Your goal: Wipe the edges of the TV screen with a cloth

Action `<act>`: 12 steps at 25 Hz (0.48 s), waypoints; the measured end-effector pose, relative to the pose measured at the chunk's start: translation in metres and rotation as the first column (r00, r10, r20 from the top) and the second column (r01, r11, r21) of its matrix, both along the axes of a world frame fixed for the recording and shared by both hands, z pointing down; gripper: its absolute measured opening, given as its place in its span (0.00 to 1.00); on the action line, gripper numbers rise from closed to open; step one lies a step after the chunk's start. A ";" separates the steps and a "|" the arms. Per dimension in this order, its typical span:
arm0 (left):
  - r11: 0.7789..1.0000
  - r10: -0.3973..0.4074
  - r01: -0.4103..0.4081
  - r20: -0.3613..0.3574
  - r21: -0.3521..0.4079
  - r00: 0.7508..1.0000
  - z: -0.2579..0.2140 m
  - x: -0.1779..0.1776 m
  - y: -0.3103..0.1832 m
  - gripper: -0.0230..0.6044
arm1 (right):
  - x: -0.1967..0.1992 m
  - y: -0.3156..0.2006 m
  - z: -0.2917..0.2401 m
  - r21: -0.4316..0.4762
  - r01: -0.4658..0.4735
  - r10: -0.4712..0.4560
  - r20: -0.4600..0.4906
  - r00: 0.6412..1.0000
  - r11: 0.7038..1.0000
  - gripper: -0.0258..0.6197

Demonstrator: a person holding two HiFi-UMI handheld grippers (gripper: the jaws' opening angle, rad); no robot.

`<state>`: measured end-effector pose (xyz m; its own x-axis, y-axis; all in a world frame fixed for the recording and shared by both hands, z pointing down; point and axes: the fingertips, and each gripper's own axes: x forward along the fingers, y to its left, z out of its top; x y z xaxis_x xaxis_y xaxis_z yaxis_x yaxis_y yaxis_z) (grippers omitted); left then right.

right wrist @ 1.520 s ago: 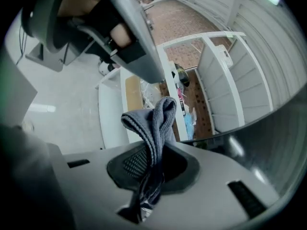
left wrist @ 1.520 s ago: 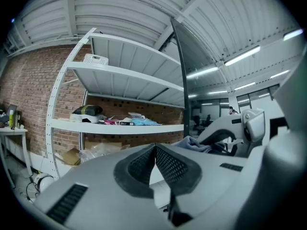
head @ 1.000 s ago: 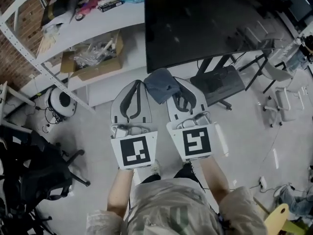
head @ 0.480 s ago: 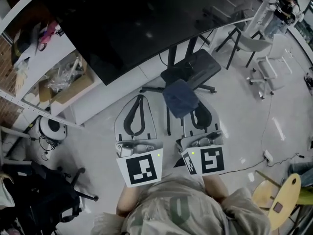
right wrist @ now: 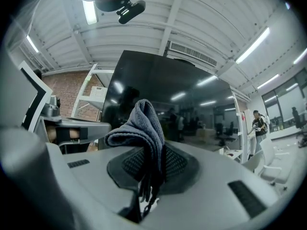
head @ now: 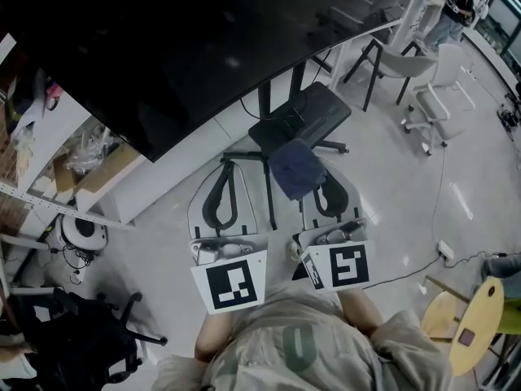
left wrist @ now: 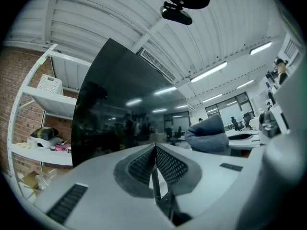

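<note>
The big black TV screen (head: pixel 187 47) fills the top of the head view and stands on a black wheeled stand (head: pixel 297 120). It also looms ahead in the left gripper view as the TV screen (left wrist: pixel 120 104) and in the right gripper view as the TV screen (right wrist: pixel 182 99). A folded dark blue-grey cloth (head: pixel 296 168) is pinched in my right gripper (head: pixel 311 172), below the screen's lower edge; the cloth (right wrist: pixel 144 128) sticks up between the jaws. My left gripper (head: pixel 231 169) is shut with nothing in it, beside the right one, also seen as the left gripper (left wrist: pixel 154 150).
White shelving (head: pixel 49 169) with a cardboard box (head: pixel 89 169) stands at the left. A black office chair (head: pixel 73 340) is at lower left. White chairs (head: pixel 431 88) and a floor cable (head: pixel 448 218) lie to the right. A person stands far right (right wrist: pixel 259 123).
The view has swung so the TV now fills more of the top. Both grippers have stayed side by side, the cloth still held in the right one.
</note>
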<state>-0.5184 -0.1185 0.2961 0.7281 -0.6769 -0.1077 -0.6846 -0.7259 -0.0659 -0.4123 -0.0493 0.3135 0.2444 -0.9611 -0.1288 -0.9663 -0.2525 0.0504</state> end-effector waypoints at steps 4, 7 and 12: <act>1.000 0.012 -0.012 0.004 -0.005 1.000 0.006 0.007 0.004 0.06 | 0.005 0.005 0.008 -0.009 -0.004 0.004 0.019 1.000 1.000 0.12; 1.000 0.018 -0.018 0.005 -0.017 1.000 0.010 0.009 0.000 0.06 | 0.007 0.003 0.013 -0.021 -0.012 0.012 0.020 1.000 1.000 0.12; 1.000 0.024 -0.024 0.014 -0.014 1.000 0.012 0.020 0.001 0.06 | 0.015 0.007 0.017 -0.037 -0.021 0.022 0.022 1.000 0.999 0.12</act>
<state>-0.4982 -0.1171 0.3084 0.7453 -0.6609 -0.0879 -0.6663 -0.7428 -0.0651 -0.3974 -0.0425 0.3305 0.2672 -0.9596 -0.0882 -0.9617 -0.2713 0.0383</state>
